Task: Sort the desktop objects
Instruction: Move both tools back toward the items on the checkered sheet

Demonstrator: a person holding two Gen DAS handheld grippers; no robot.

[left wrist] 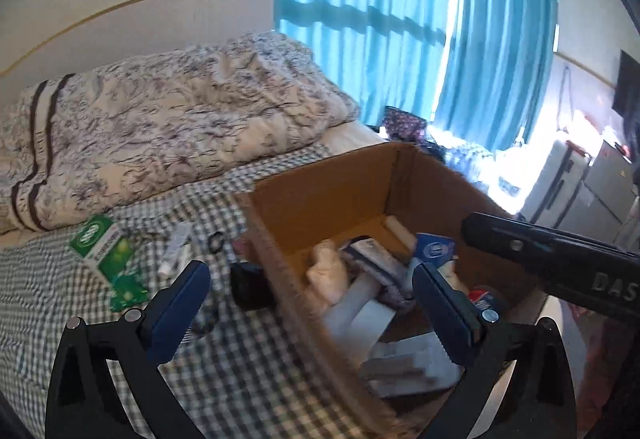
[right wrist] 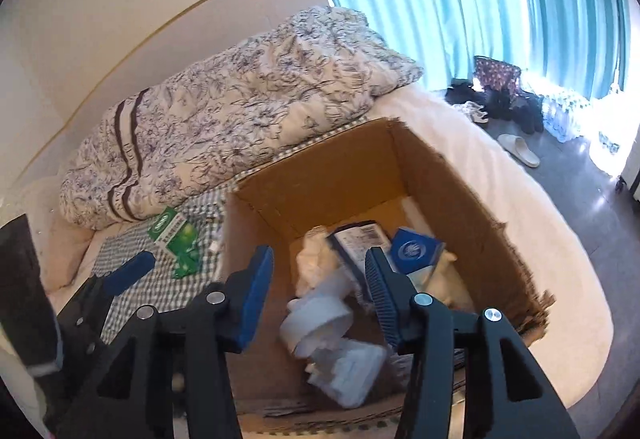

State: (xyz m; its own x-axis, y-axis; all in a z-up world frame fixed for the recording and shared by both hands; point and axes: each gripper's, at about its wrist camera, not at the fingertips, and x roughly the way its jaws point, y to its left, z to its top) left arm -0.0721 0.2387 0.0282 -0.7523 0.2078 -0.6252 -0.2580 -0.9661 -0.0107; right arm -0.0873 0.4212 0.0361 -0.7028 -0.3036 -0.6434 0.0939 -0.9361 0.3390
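An open cardboard box (left wrist: 340,199) stands on the checked bedsheet and holds several items, among them a blue carton (left wrist: 434,249) and white packets. My left gripper (left wrist: 316,303) is open and empty, straddling the box's left wall. A green carton (left wrist: 108,259), a white tube (left wrist: 176,249) and small black items (left wrist: 248,287) lie on the sheet left of the box. My right gripper (right wrist: 318,291) hangs open over the box (right wrist: 320,191), above a blurred white round container (right wrist: 316,315) and the blue carton (right wrist: 412,251). The green carton (right wrist: 176,239) lies to the left.
A folded floral quilt (left wrist: 172,127) lies behind the box on the bed. Teal curtains (left wrist: 400,19) cover the window. Shoes, a slipper (right wrist: 520,151) and bags are on the floor at the right. My right gripper's black body (left wrist: 560,259) reaches over the box's right side.
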